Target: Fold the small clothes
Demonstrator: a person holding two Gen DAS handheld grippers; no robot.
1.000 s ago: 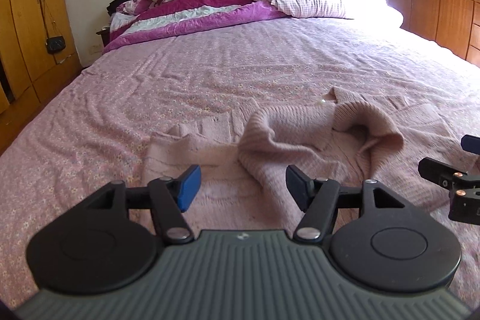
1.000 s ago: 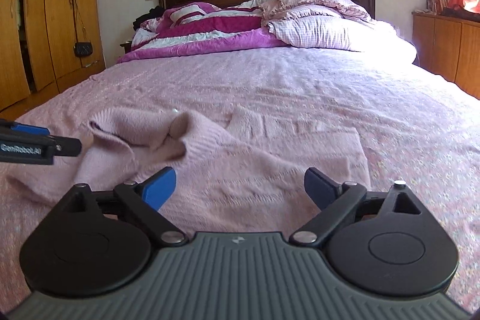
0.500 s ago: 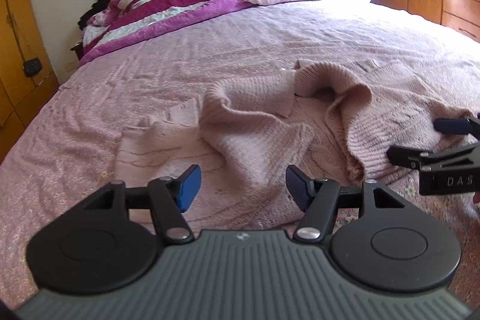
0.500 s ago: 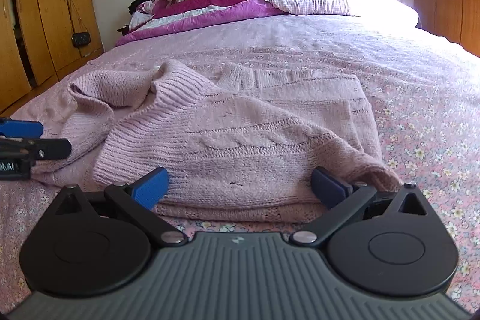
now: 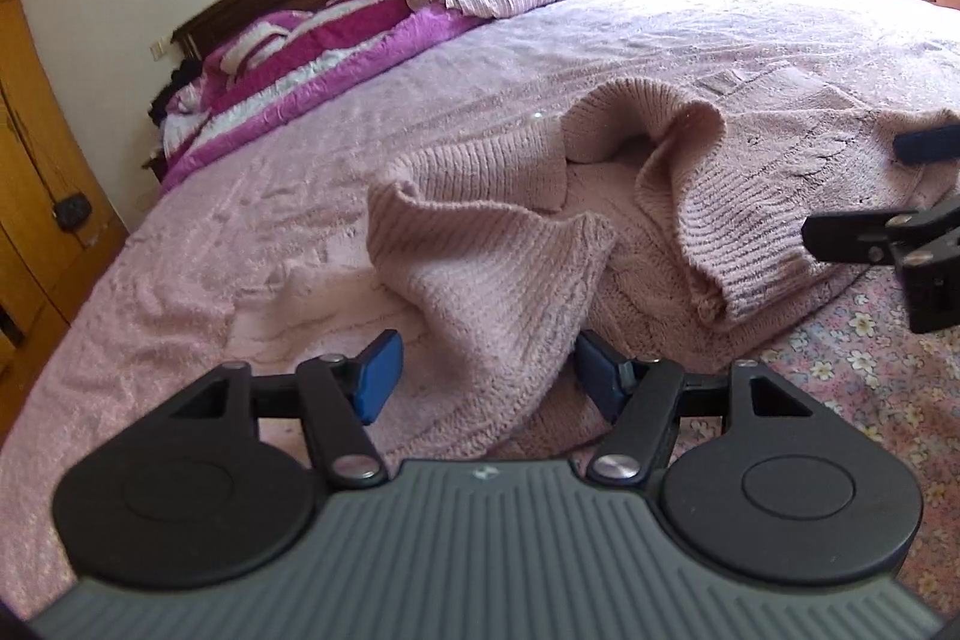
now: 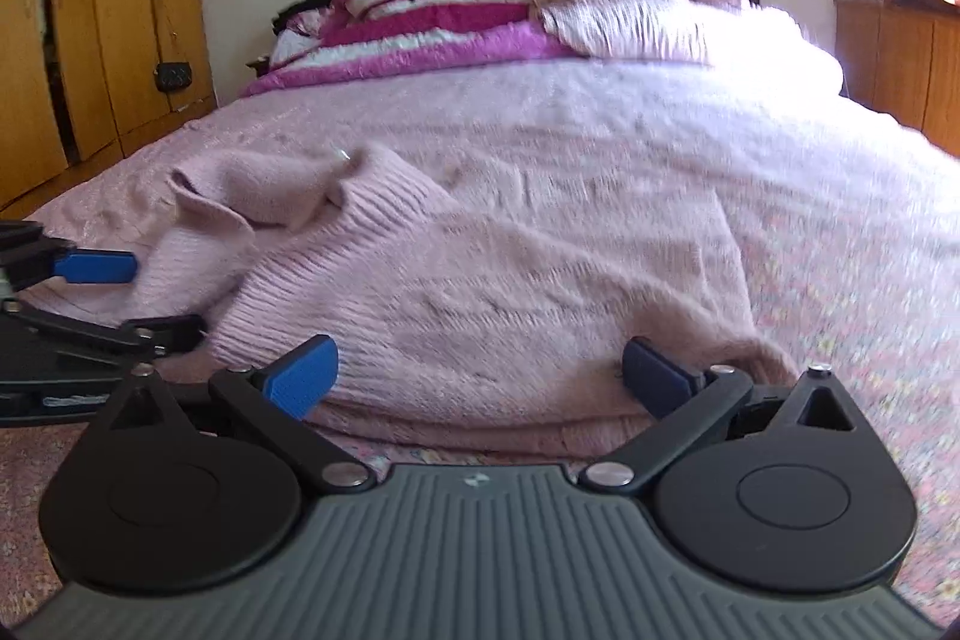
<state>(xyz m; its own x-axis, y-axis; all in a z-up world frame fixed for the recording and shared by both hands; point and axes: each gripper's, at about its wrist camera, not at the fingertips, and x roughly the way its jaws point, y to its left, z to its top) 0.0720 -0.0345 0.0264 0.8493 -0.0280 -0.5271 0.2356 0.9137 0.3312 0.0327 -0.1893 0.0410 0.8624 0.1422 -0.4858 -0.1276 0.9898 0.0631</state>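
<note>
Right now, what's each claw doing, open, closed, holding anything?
Left claw: open, sweater fold between its fingers, not pinched.
Right claw: wide open at the sweater's hem, holding nothing.

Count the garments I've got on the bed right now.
1: a pink knit sweater lying crumpled on the bedspread, in front of both grippers. Its folds could hide something.

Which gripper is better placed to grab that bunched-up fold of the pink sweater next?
Left, probably. The left gripper is open with the raised fold of the sweater already between its fingers. The right gripper is open over the flat hem, off to the side.
</note>
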